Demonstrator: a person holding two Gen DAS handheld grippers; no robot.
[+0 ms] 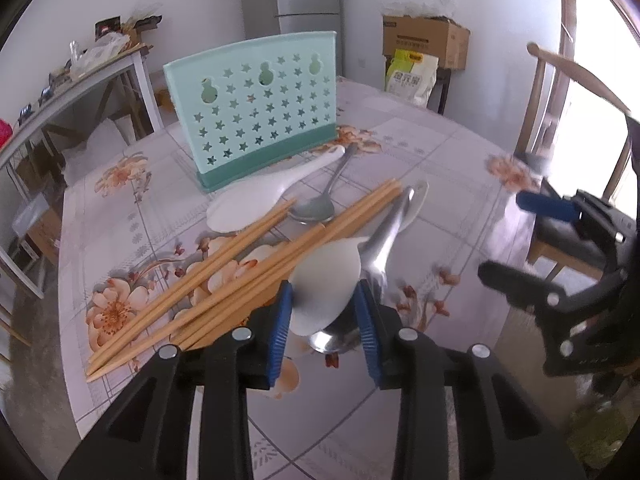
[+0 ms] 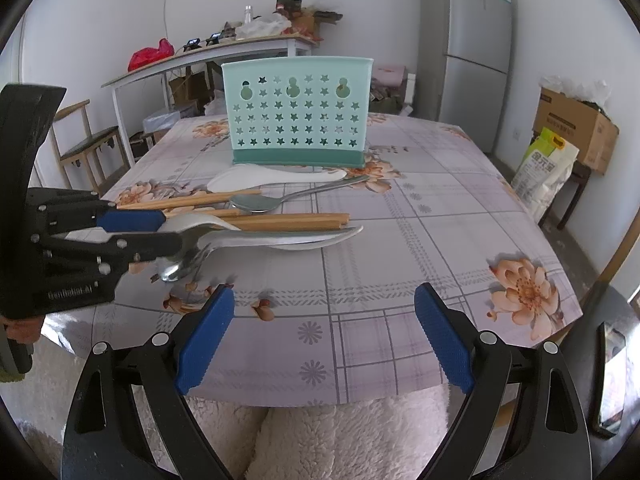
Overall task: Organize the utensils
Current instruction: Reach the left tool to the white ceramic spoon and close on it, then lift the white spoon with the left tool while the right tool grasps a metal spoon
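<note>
- Utensils lie in a loose heap on the floral tablecloth, in front of the teal holder with star-shaped holes, which stands upright further back on the table.
- A white rice paddle sits between the blue pads of the left gripper; the pads press its broad end on both sides, so the grip looks closed on it, though the paddle is blurred there and I cannot be sure how firm the hold is.
- A steel spoon lies just beside that paddle, its bowl underneath near the right pad.
- Wooden chopsticks spread in a fan to the left, touching the paddle's edge.
- Nearer the holder rest a second white paddle and another steel spoon, side by side.
- The right gripper hovers near the table's front edge, fingers spread wide with nothing between them.
- A fridge stands against the back wall, a cardboard box to its right.
</note>
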